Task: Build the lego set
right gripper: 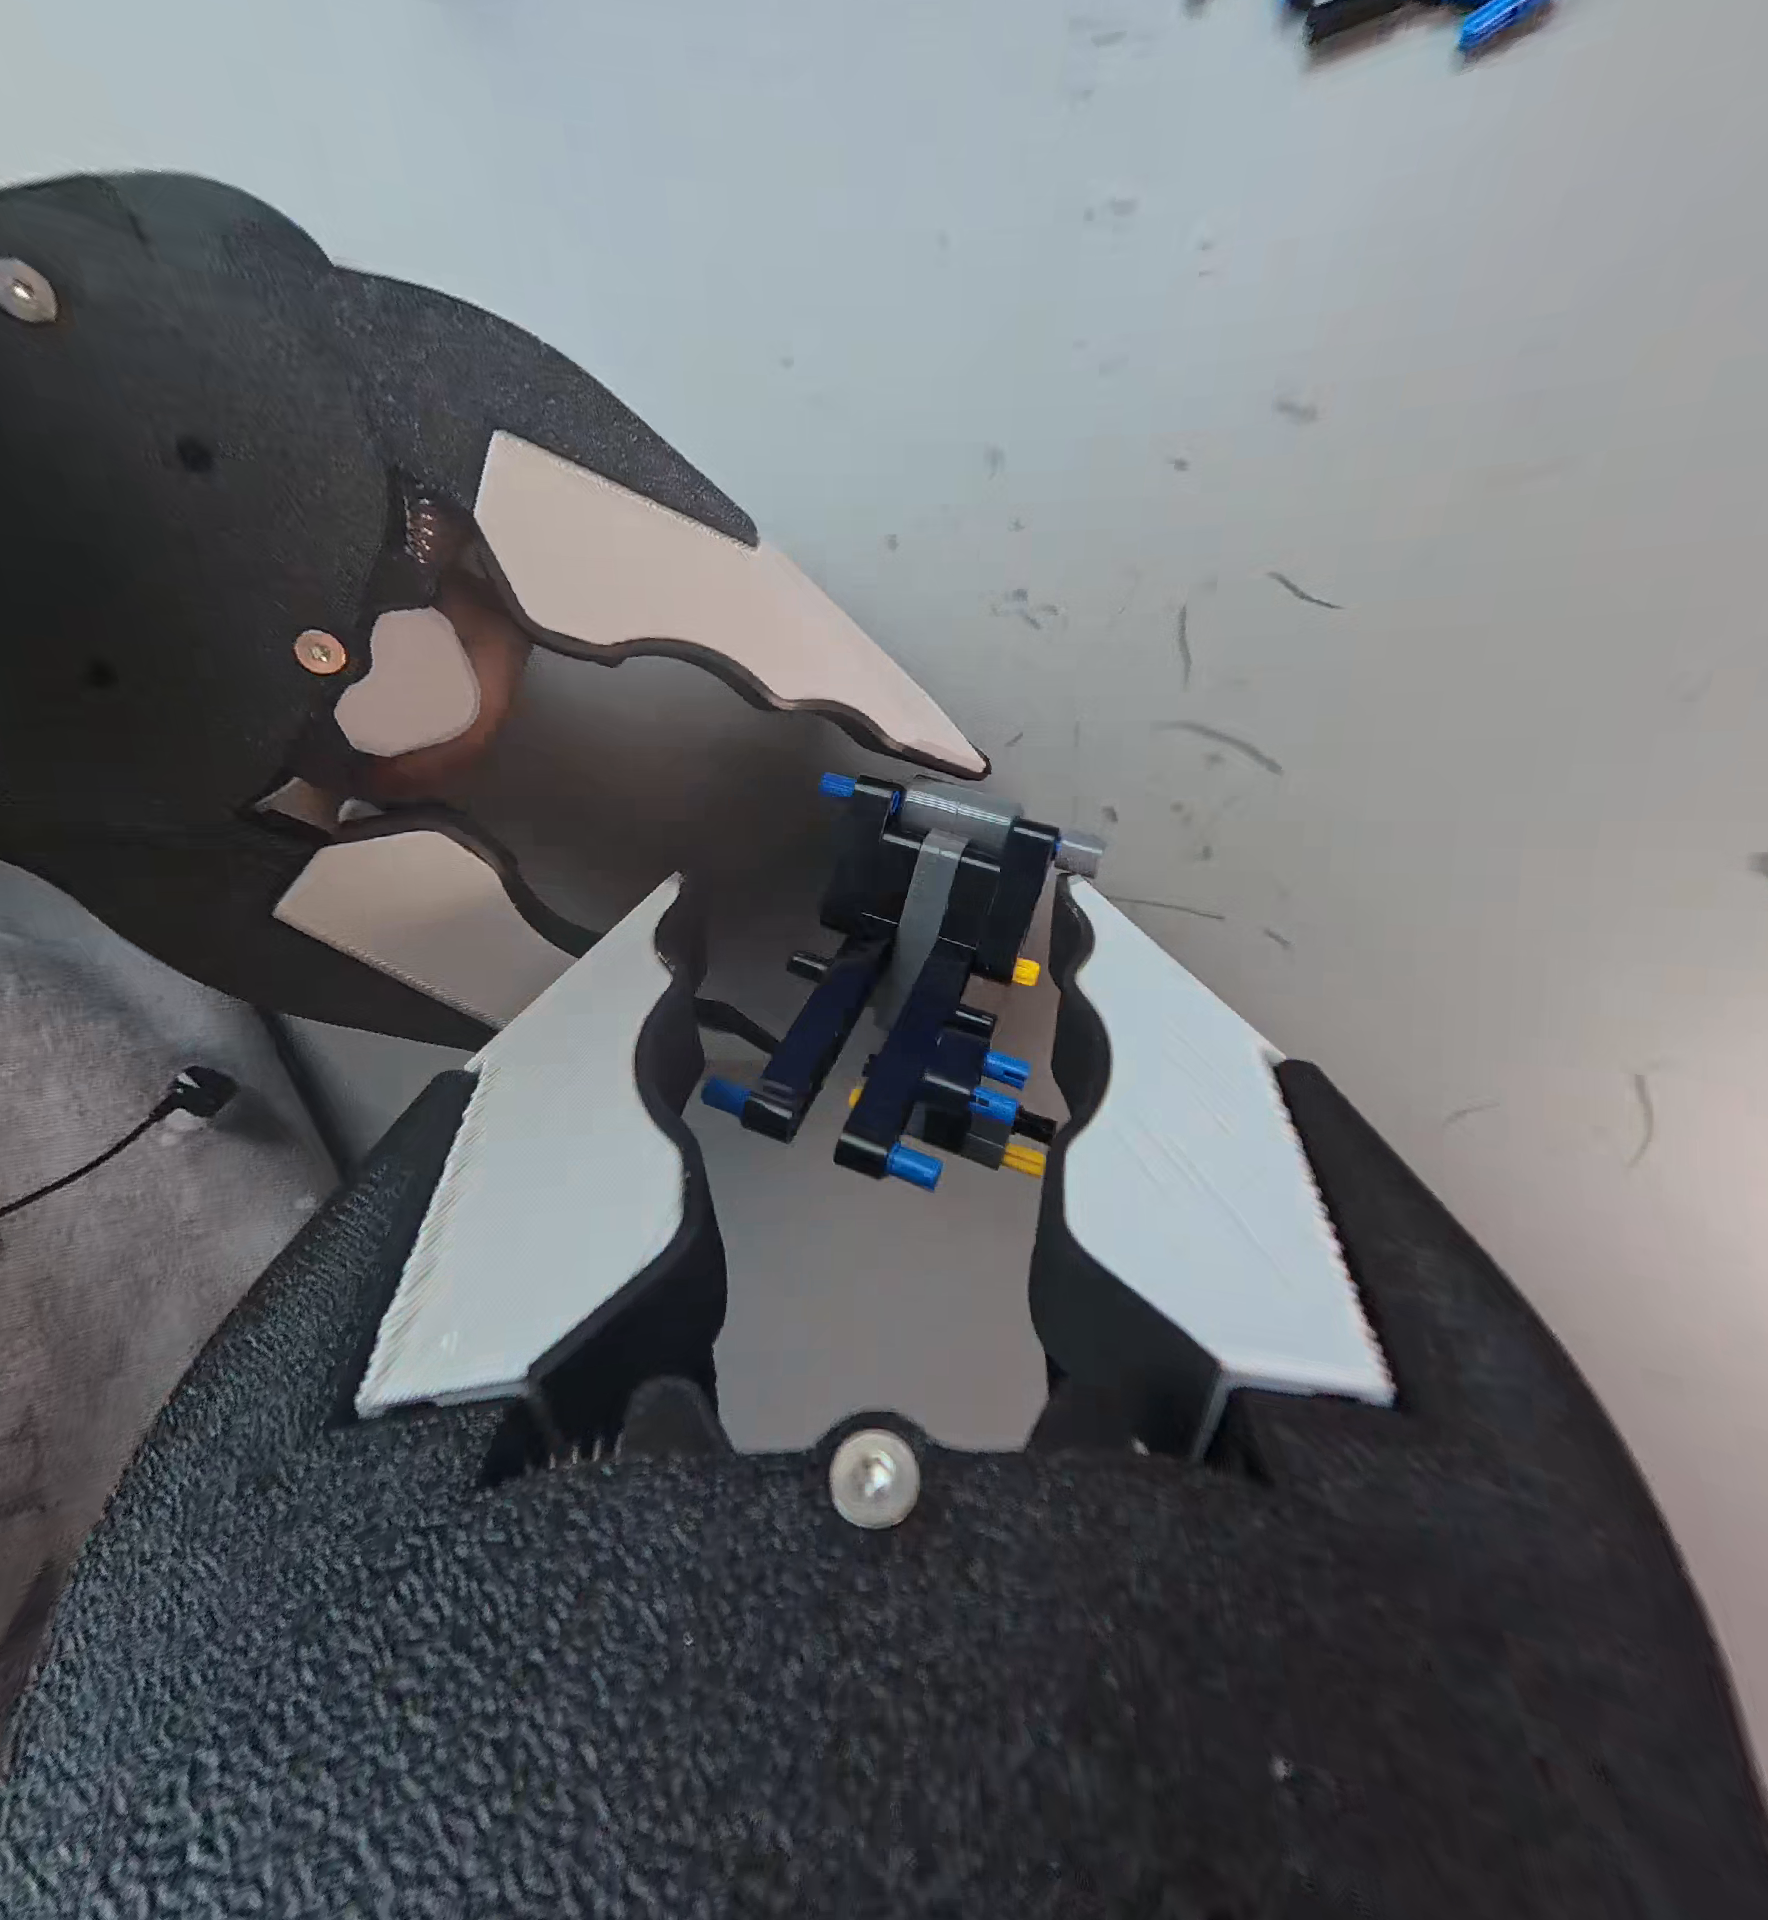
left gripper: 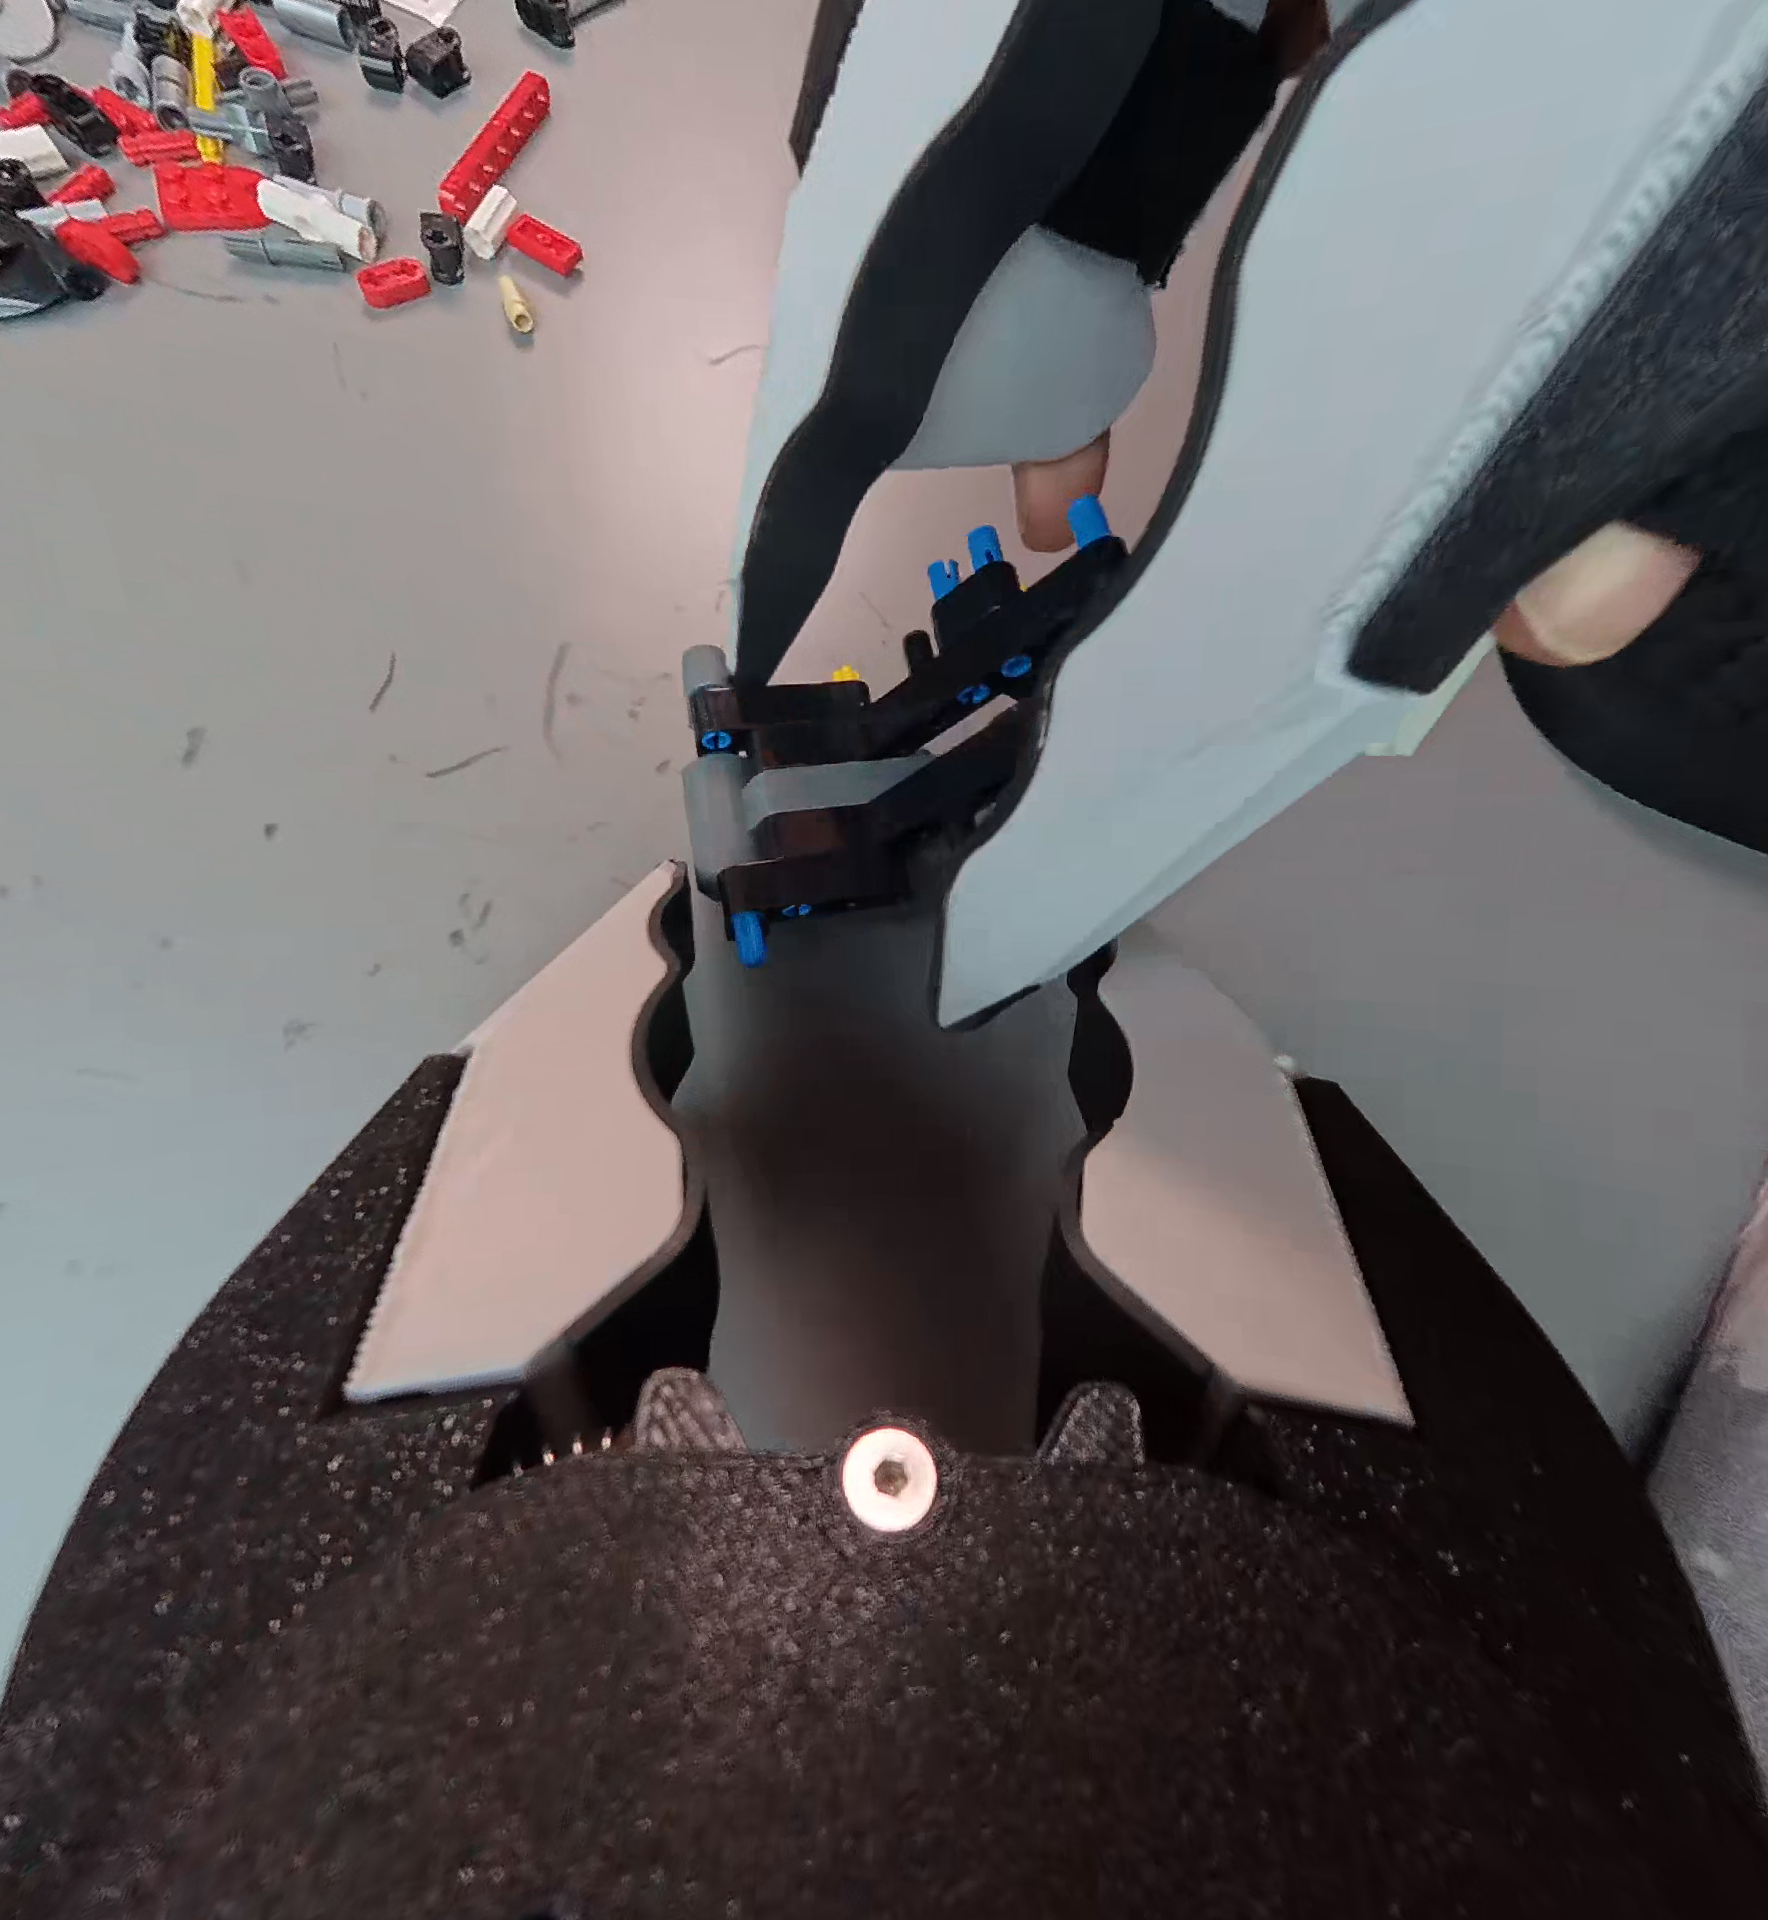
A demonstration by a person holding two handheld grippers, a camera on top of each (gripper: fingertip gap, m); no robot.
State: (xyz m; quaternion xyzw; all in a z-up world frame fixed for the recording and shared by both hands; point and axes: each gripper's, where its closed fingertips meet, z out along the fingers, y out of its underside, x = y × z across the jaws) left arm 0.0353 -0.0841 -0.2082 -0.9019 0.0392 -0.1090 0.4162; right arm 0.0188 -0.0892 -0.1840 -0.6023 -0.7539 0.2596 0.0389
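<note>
Tongs of the right hand (right gripper: 869,894) are standing apart around the black-and-grey lego assembly with blue pins (right gripper: 927,971), which is resting on the scuffed grey desk (right gripper: 1379,520). Left tongs (right gripper: 828,873), also apart, are flanking that assembly's near end. Beyond it, loose red, black and grey lego pieces (left gripper: 215,166) are lying scattered.

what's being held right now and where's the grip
The black lego assembly with blue pins sits between the right gripper fingertips, but contact cannot be told. The left gripper is open, empty.

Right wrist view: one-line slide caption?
Right gripper open around small black Lego assembly with blue pins on grey table; left gripper, open, alongside.
</note>
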